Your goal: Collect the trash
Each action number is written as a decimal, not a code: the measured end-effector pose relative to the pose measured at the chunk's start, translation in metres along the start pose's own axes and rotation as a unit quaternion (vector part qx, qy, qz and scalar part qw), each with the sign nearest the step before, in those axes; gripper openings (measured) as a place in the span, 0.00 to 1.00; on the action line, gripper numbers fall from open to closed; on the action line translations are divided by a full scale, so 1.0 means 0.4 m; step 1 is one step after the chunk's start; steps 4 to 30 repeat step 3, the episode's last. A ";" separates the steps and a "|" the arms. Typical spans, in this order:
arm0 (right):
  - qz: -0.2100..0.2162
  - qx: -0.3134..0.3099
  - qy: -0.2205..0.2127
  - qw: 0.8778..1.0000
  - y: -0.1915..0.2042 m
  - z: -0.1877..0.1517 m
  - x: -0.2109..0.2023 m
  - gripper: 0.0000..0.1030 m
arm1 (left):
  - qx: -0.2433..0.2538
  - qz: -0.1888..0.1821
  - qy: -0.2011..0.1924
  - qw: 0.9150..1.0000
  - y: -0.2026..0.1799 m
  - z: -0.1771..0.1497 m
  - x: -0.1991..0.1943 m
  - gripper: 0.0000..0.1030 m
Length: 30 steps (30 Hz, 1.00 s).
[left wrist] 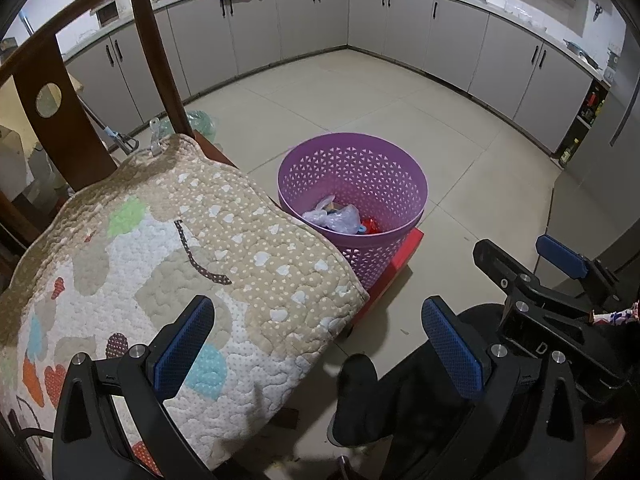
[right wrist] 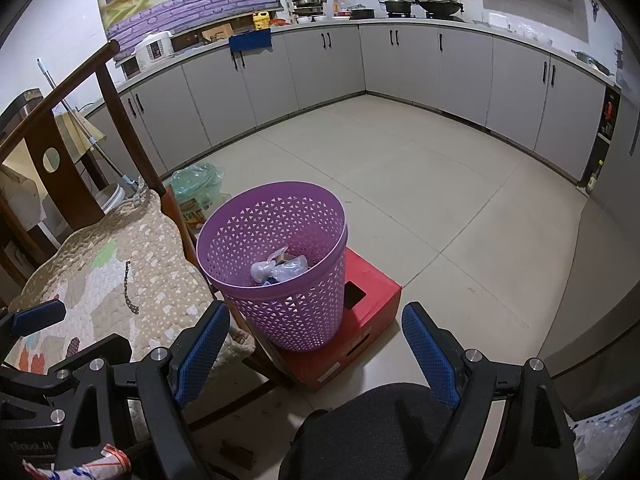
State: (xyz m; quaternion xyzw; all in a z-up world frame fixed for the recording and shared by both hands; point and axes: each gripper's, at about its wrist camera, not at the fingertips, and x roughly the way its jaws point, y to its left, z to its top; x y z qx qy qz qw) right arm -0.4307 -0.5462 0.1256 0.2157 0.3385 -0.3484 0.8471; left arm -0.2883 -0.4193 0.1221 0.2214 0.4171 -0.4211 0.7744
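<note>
A purple lattice basket (left wrist: 360,168) (right wrist: 288,308) stands on a red box (left wrist: 404,256) (right wrist: 372,300) on the floor. Inside it lie a crumpled clear plastic bag (left wrist: 336,218) (right wrist: 280,268) and a red wrapper (left wrist: 370,226). My left gripper (left wrist: 320,344) is open over the front corner of a quilted chair cushion (left wrist: 180,260), with nothing between its blue pads. My right gripper (right wrist: 316,352) is open too, short of the basket and above the box's near edge, and holds nothing. Each gripper shows at the edge of the other's view: the right gripper (left wrist: 528,258) and the left gripper (right wrist: 68,332).
A dark wooden chair (left wrist: 60,120) (right wrist: 68,168) bears the cushion left of the basket. A person's dark-trousered leg (left wrist: 400,400) (right wrist: 380,432) is below the grippers. A green plastic bag (right wrist: 196,184) sits behind the chair. Grey cabinets (right wrist: 400,60) ring the tiled floor (right wrist: 440,200).
</note>
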 end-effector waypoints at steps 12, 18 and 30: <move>-0.001 0.002 0.001 1.000 -0.003 -0.001 0.003 0.88 | -0.003 -0.004 0.005 1.000 0.002 0.001 0.005 1.00; -0.001 0.002 0.001 1.000 -0.003 -0.001 0.003 0.88 | -0.003 -0.004 0.005 1.000 0.002 0.001 0.005 1.00; -0.001 0.002 0.001 1.000 -0.003 -0.001 0.003 0.88 | -0.003 -0.004 0.005 1.000 0.002 0.001 0.005 1.00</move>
